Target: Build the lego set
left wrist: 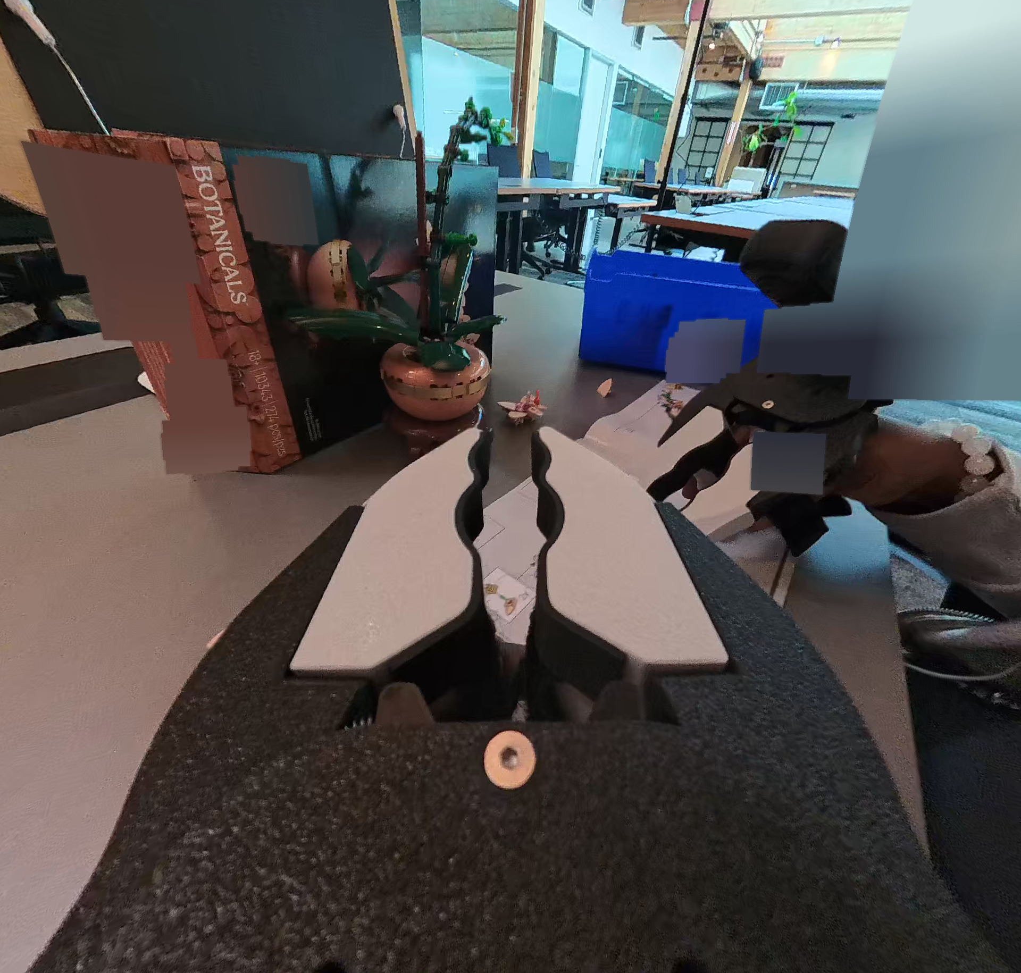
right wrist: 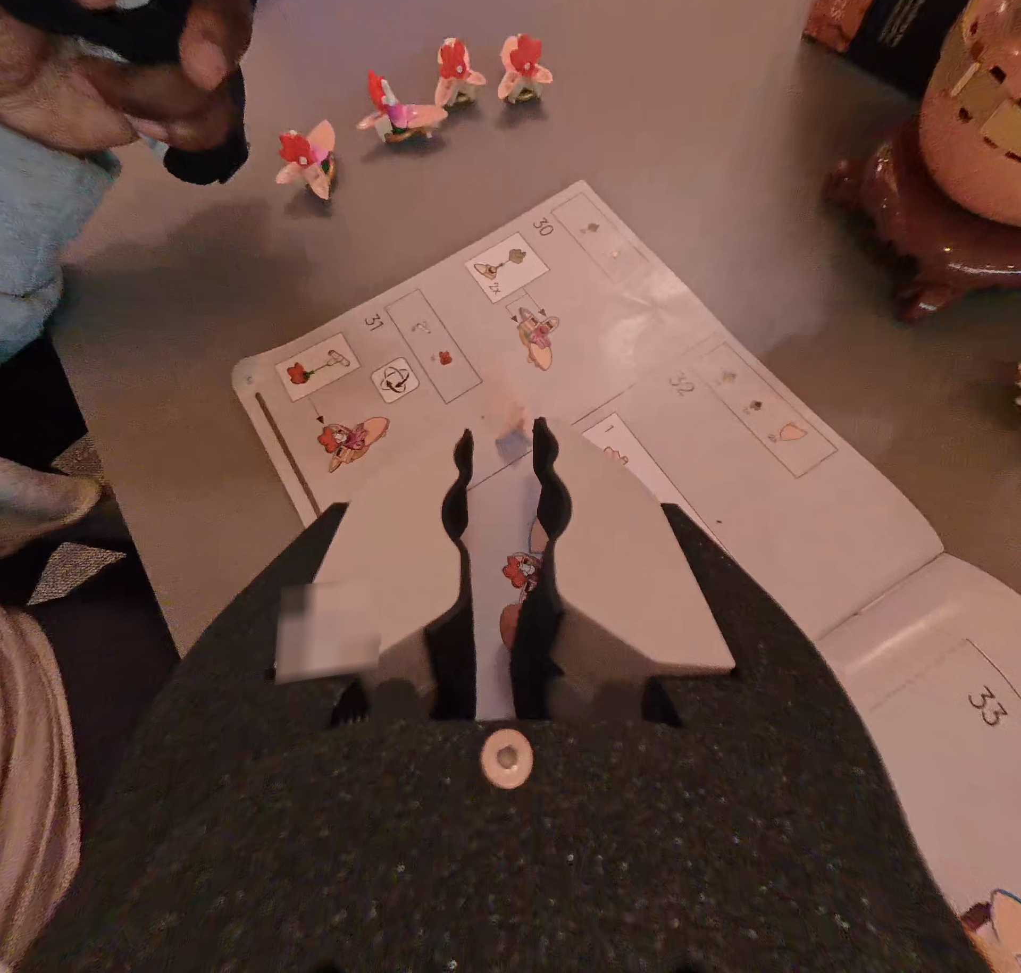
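Observation:
The Lego orchid stem in its pink pot [left wrist: 436, 377] stands on a brown stand, also at the right edge of the right wrist view [right wrist: 978, 118]. Several red-and-pink Lego flowers lie on the grey table [right wrist: 306, 159] [right wrist: 400, 109] [right wrist: 525, 68]; one shows in the left wrist view [left wrist: 522, 408]. The open instruction booklet [right wrist: 608, 339] lies under my right gripper [right wrist: 500, 438], which is open just above the page. A small blurred bluish speck sits between its tips; I cannot tell what it is. My left gripper [left wrist: 511, 438] is open a little and empty, above the booklet's edge.
The set's box [left wrist: 221, 305] stands upright behind the pot. A blue bin [left wrist: 663, 311] sits at the back right. A loose pale petal [left wrist: 605, 388] lies near the booklet. A person's hand [right wrist: 110, 79] holding the left gripper is at the upper left of the right wrist view.

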A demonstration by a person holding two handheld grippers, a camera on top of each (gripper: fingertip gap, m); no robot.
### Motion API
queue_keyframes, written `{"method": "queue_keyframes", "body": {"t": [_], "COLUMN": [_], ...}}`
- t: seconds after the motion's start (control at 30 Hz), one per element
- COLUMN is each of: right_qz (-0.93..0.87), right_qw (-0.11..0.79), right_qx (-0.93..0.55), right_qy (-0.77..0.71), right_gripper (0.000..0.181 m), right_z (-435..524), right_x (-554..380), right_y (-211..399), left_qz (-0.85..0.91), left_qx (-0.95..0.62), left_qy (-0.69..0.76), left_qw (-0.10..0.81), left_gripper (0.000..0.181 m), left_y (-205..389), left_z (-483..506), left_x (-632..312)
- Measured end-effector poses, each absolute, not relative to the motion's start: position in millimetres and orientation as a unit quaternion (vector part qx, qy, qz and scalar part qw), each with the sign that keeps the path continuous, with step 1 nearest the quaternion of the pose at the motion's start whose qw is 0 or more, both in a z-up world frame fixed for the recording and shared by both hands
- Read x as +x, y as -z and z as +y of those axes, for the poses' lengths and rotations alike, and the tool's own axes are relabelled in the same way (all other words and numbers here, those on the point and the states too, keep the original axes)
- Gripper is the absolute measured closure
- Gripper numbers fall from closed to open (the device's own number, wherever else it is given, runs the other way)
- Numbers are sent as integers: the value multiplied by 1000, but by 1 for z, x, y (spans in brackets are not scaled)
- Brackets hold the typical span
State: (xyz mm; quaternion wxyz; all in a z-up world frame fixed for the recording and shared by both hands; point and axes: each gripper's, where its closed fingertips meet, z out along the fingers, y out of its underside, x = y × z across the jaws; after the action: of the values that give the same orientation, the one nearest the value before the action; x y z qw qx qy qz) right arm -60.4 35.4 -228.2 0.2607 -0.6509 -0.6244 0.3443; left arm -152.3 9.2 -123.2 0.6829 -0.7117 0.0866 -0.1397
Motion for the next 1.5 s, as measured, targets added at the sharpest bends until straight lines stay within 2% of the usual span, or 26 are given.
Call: {"method": "queue_keyframes", "body": {"t": [0.1,0.13,0.2,0.33,0.4,0.47,0.6,0.7,0.87,1.1,1.3,1.5], "right_qz": [-636,-647,-665,-700,-690,-668,-647,-619,-605,-596,-593,-595], "right_qw": [247,247,291,508,635,709,739,756,784,785,781,775], "right_qx": [-655,-650,-617,-456,-329,-228,-125,-116,-92,-41,-25,-8], "right_qy": [-326,-313,-303,-209,-112,8,138,180,106,167,195,213], "right_gripper": [161,170,173,174,175,175,175,175,175,175,175,176], "right_z": [33,32,32,39,33,27,20,23,0,-14,-16,-15], "right_x": [-70,-74,-79,-74,-64,-52,-39,-27,-15,-10,-7,-8], "right_y": [239,244,236,181,144,121,109,99,89,87,82,84], "left_qz": [87,83,61,4,8,7,23,52,56,63,53,52], "left_qx": [-724,-725,-722,-708,-704,-693,-666,-669,-621,-623,-575,-573], "left_qy": [105,93,82,168,266,362,491,512,523,573,651,657], "left_qw": [676,677,684,686,659,624,561,536,581,528,493,487], "left_gripper": [165,164,164,169,170,169,170,170,168,174,170,180], "left_y": [126,125,120,110,108,106,104,109,86,88,76,75], "left_z": [8,5,-1,-9,-8,-2,12,13,11,0,-10,-10], "left_x": [-166,-173,-186,-190,-166,-133,-61,-31,-23,-10,-6,-1]}}
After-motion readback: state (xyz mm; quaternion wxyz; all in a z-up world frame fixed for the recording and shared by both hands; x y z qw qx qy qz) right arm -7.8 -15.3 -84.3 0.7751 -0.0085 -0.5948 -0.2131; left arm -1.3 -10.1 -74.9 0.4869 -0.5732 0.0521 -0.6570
